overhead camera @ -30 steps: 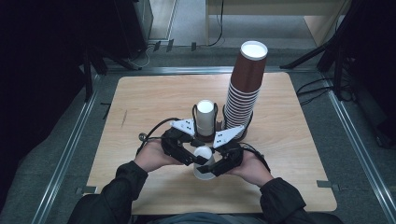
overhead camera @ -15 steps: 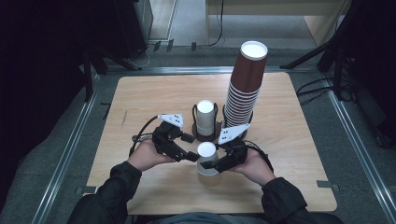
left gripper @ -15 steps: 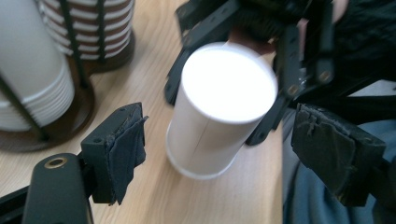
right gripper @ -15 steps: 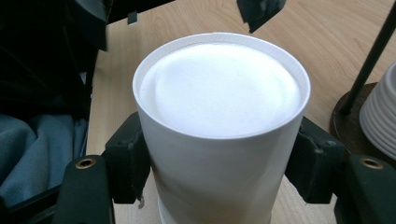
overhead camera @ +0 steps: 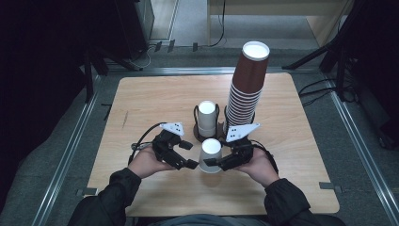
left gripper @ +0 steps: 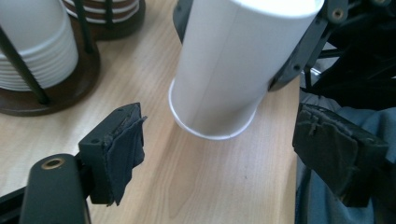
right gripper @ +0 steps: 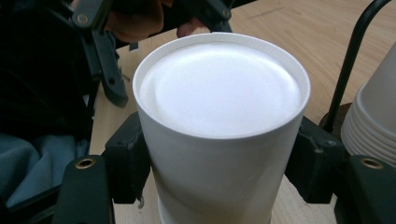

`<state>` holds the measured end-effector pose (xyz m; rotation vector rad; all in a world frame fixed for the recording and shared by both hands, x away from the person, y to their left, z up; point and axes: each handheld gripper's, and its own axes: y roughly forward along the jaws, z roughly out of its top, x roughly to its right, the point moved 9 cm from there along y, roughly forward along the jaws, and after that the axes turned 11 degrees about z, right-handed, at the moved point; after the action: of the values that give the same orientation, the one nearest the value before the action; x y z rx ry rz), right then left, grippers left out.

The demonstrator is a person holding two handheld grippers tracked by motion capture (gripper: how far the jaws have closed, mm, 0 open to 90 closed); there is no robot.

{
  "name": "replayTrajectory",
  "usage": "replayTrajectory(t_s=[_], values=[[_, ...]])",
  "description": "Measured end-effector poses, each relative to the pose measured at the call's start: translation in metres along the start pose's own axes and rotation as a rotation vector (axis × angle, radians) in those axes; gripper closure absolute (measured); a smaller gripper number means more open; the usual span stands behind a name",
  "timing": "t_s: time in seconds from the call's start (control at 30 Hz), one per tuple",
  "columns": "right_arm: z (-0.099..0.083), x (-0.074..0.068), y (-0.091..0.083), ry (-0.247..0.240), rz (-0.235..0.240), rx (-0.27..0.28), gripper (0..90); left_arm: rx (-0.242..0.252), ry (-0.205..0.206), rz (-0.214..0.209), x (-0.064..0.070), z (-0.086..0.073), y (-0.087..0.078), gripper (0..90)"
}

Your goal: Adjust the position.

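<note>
A white paper cup [overhead camera: 211, 154] is upside down, base up and rim just over the wooden table [overhead camera: 155, 101]. My right gripper [overhead camera: 217, 156] is shut on its sides; in the right gripper view both pads [right gripper: 128, 163] press the cup [right gripper: 219, 93]. My left gripper [overhead camera: 189, 155] is open just left of the cup. In the left gripper view the tilted cup [left gripper: 233, 70] hangs beyond my open left gripper [left gripper: 229, 154], apart from its pads, with the right gripper's finger [left gripper: 299, 60] on its side.
A dark wire holder [overhead camera: 196, 128] behind the cup carries a short stack of white cups [overhead camera: 207, 117] and a tall stack of brown cups [overhead camera: 247, 89]. Cables trail from both grippers. Metal rails [overhead camera: 75, 150] border the table.
The left gripper has come off the cup and drawn back to the left, open. The right gripper has kept hold of the cup and shifted slightly toward the near edge.
</note>
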<state>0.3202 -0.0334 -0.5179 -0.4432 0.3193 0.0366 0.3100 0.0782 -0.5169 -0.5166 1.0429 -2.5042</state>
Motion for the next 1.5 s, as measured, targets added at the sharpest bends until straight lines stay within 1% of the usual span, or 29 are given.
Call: replayTrajectory(t_s=[0.07,0.1,0.17,0.2,0.23,0.27,0.33,0.37,0.4,0.5,0.63,0.73,0.83,0.9,0.93,0.97,1.07,1.13,1.17,1.2,1.3,1.37,1.5], values=[[0.001,0.000,-0.002,0.002,0.002,0.016,31.8,-0.004,0.005,0.020,-0.001,0.000,0.004,9.6],[0.002,0.001,-0.002,0.006,0.001,0.020,31.8,-0.003,0.000,0.022,-0.001,0.000,0.005,7.4],[0.002,0.002,-0.003,0.002,-0.012,0.026,31.9,0.001,0.011,0.016,0.000,0.001,0.008,7.1],[0.002,0.002,-0.003,0.005,-0.009,0.028,31.8,-0.001,0.024,0.019,0.000,0.000,0.009,7.1],[0.004,0.001,-0.004,0.001,0.000,0.045,31.9,0.003,0.029,0.017,0.001,0.001,0.011,7.1],[0.004,0.001,-0.004,0.001,0.000,0.045,31.9,0.001,0.038,0.016,0.001,0.000,0.012,7.1],[0.007,-0.001,-0.005,0.004,0.020,0.080,31.9,-0.018,0.039,0.005,0.002,-0.001,0.016,7.2],[0.009,-0.001,-0.006,0.002,0.026,0.094,31.9,-0.022,0.040,0.007,0.002,-0.001,0.018,7.2],[0.010,-0.002,-0.006,0.005,0.030,0.100,31.9,-0.033,0.037,0.003,0.002,-0.002,0.020,7.2],[0.011,-0.004,-0.006,0.007,0.045,0.117,31.8,-0.043,0.053,0.002,0.003,-0.003,0.024,7.2],[0.015,-0.008,-0.005,-0.007,0.055,0.137,31.8,-0.036,0.058,-0.004,0.006,-0.002,0.026,7.3],[0.019,-0.010,-0.006,-0.011,0.061,0.160,31.9,-0.019,0.057,-0.007,0.008,0.001,0.028,7.4],[0.021,-0.014,-0.004,-0.009,0.071,0.175,31.8,0.003,0.064,-0.016,0.011,0.004,0.029,7.5],[0.022,-0.015,-0.003,-0.011,0.076,0.181,31.8,0.004,0.063,-0.021,0.012,0.005,0.031,7.5],[0.023,-0.016,-0.003,-0.011,0.077,0.182,31.8,0.013,0.062,-0.023,0.013,0.006,0.031,7.5],[0.024,-0.017,-0.002,-0.008,0.081,0.191,31.8,0.018,0.057,-0.033,0.015,0.007,0.031,7.9],[0.024,-0.017,-0.001,-0.006,0.080,0.195,31.8,0.024,0.062,-0.033,0.016,0.008,0.032,8.1],[0.025,-0.017,0.000,0.000,0.085,0.201,31.8,0.030,0.045,-0.047,0.017,0.009,0.032,8.6],[0.025,-0.016,0.000,0.001,0.086,0.202,31.8,0.035,0.039,-0.050,0.017,0.009,0.031,10.4],[0.025,-0.016,-0.001,0.001,0.088,0.204,31.8,0.041,0.036,-0.057,0.017,0.010,0.031,15.4],[0.026,-0.015,-0.002,0.006,0.083,0.212,31.8,0.055,0.037,-0.055,0.017,0.012,0.029,16.8],[0.027,-0.015,-0.003,0.009,0.082,0.222,32.2,0.063,0.032,-0.067,0.018,0.012,0.028,21.7],[0.027,-0.015,-0.004,0.016,0.081,0.222,32.3,0.060,0.034,-0.076,0.017,0.011,0.028,24.2]])
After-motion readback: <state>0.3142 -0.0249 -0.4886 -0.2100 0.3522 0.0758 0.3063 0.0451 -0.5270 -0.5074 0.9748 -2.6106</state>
